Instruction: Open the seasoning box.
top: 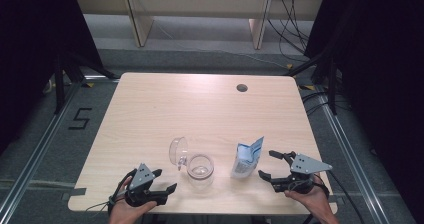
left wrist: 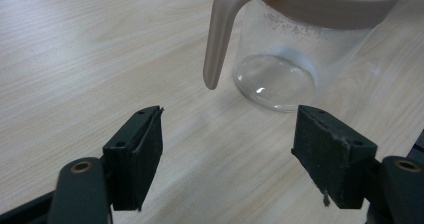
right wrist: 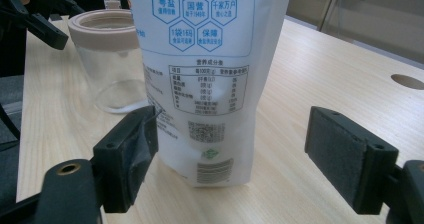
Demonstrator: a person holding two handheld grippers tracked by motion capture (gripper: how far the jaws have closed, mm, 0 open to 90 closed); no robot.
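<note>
A clear glass jar [top: 200, 170] with a beige rim stands near the table's front edge, its hinged lid [top: 178, 151] swung open to the left. To its right stands a white and blue pouch [top: 246, 159]. My left gripper [top: 166, 180] is open, front left of the jar. In the left gripper view the jar [left wrist: 295, 49] and its beige clasp [left wrist: 220, 39] lie just ahead of the open left gripper [left wrist: 227, 149]. My right gripper [top: 266, 164] is open just right of the pouch. In the right gripper view the pouch [right wrist: 210, 84] stands at the mouth of the right gripper [right wrist: 232, 154], pads apart from it, with the jar [right wrist: 107, 59] behind.
The wooden table [top: 150, 109] has a round cable hole [top: 242, 88] at the back right. Its front edge runs just below both hands. Dark stands and cables [top: 320, 89] flank the table, and a "5" mark [top: 80, 118] is on the floor at the left.
</note>
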